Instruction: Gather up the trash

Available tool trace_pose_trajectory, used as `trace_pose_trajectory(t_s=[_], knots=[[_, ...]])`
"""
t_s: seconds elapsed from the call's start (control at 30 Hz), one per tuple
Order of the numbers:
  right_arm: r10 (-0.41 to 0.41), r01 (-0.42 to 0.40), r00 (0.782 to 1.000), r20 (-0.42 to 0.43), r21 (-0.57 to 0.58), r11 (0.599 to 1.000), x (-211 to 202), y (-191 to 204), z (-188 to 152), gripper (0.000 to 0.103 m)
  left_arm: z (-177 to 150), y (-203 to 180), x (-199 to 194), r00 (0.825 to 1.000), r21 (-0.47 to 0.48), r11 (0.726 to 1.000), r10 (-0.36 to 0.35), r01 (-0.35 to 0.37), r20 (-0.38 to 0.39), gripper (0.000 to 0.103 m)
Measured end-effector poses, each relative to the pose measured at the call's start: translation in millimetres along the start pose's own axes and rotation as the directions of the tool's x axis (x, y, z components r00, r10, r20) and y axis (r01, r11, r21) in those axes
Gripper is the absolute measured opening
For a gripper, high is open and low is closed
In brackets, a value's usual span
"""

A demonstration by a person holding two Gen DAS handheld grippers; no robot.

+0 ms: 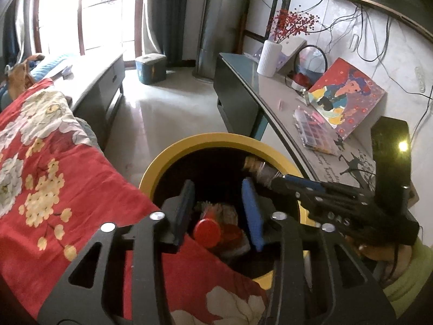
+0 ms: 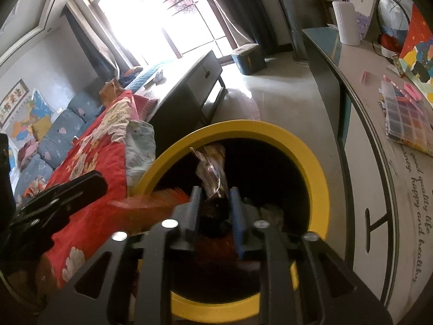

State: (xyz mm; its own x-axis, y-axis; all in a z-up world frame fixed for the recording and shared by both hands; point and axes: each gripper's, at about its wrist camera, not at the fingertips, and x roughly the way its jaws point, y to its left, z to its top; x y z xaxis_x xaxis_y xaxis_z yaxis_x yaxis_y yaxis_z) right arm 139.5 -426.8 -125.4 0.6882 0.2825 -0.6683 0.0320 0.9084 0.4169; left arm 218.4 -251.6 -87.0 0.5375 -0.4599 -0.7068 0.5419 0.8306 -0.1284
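Over the yellow-rimmed bin, the left gripper hangs wide open above a red-capped bottle while the right gripper pinches a crinkly wrapper.

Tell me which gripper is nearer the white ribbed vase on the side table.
Right, by a small margin as I judge it. The right gripper is on the bin's table side; the left gripper is on the blanket side, farther from the vase.

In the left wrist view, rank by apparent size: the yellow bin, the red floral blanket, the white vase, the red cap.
1. Red floral blanket, largest, though it lies closest to the camera.
2. Yellow bin.
3 and 4. White vase and red cap look alike; the cap is much nearer, so no ranking.
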Motion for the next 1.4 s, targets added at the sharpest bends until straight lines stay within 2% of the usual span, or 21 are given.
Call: trace_pose_trajectory(t_s=[0.13, 0.17, 0.23, 0.3, 0.43, 0.57, 0.87, 1.23, 1.4], knots=[[-0.011, 0.011, 1.0, 0.013, -0.001, 1.0, -7, -2, -1, 0.045, 0, 4, -2, 1.0, -0.02, 1.0, -0.007, 0.007, 0.004, 0.054], [-0.016, 0.016, 1.0, 0.018, -0.003, 1.0, -10, -3, -1, 0.047, -1, 5, -4, 1.0, -0.027, 1.0, -0.007, 0.007, 0.008, 0.06], [-0.021, 0.021, 0.999, 0.025, -0.006, 1.0, -15, -2, -1, 0.052, -1, 8, -8, 1.0, -0.037, 0.999, -0.008, 0.009, 0.015, 0.066], [-0.032, 0.032, 0.999, 0.038, -0.013, 0.999, -22, 0, -2, 0.059, -1, 11, -13, 1.0, -0.046, 0.999, 0.001, 0.0, 0.023, 0.078], [-0.054, 0.057, 0.996, 0.066, -0.038, 0.998, -36, 9, -3, 0.073, -3, 18, -30, 0.999, -0.071, 0.997, 0.018, -0.014, 0.05, 0.092], [-0.063, 0.07, 0.993, 0.095, -0.064, 0.996, -46, 22, -4, 0.085, -5, 27, -47, 0.996, -0.094, 0.995, 0.038, -0.031, 0.075, 0.092], [-0.039, 0.056, 0.99, 0.135, -0.131, 0.99, -61, 65, -9, 0.094, -20, 57, -92, 0.986, -0.187, 0.98, 0.1, -0.074, 0.133, 0.092], [0.024, 0.023, 0.981, 0.194, -0.236, 0.972, -73, 127, -23, 0.096, -48, 92, -146, 0.961, -0.268, 0.952, 0.203, -0.149, 0.186, 0.092], [0.055, 0.028, 0.958, 0.281, -0.284, 0.959, -82, 152, -33, 0.096, -66, 101, -172, 0.937, -0.296, 0.935, 0.268, -0.197, 0.224, 0.092]])
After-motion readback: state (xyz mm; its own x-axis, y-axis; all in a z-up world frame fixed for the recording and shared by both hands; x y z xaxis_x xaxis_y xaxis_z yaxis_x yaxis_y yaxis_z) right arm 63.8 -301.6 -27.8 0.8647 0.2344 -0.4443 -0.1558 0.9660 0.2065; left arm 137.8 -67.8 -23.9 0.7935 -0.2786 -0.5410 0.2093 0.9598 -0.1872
